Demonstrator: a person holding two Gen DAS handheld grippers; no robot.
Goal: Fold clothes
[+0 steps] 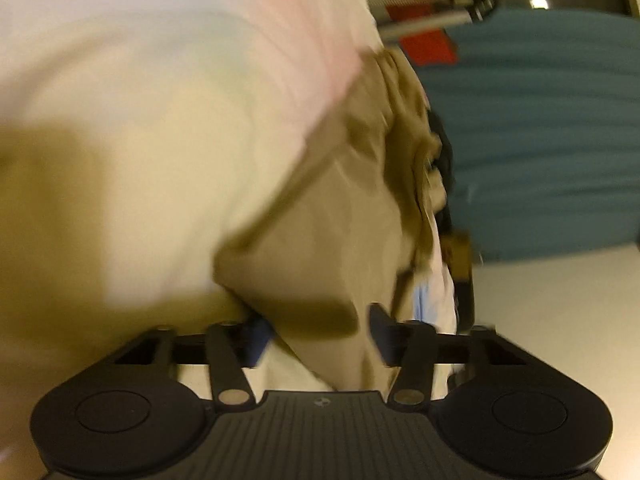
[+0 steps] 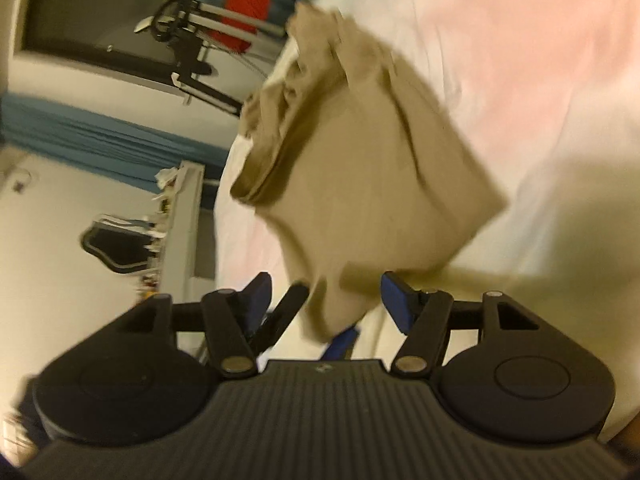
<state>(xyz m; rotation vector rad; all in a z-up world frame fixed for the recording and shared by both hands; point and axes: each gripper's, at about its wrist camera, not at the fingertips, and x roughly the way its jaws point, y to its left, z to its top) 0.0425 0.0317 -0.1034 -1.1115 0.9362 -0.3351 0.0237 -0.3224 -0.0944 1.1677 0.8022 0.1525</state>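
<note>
A tan garment (image 1: 320, 216) lies partly folded on a pale bed sheet (image 1: 120, 128). In the left wrist view its lower corner hangs between the wide-apart blue-padded fingers of my left gripper (image 1: 320, 332); no grip is visible. In the right wrist view the same tan garment (image 2: 360, 168) droops between the spread fingers of my right gripper (image 2: 326, 300), which looks open. Another gripper's dark finger (image 2: 288, 304) shows beside the cloth there. Both views are motion-blurred.
The pale sheet (image 2: 540, 100) has a pink tint. Teal curtains (image 1: 552, 128) hang behind. A red object (image 1: 428, 40) and metal bars (image 1: 440, 20) stand beyond the bed. A white shelf with small items (image 2: 176, 208) and exercise equipment (image 2: 184, 40) line the wall.
</note>
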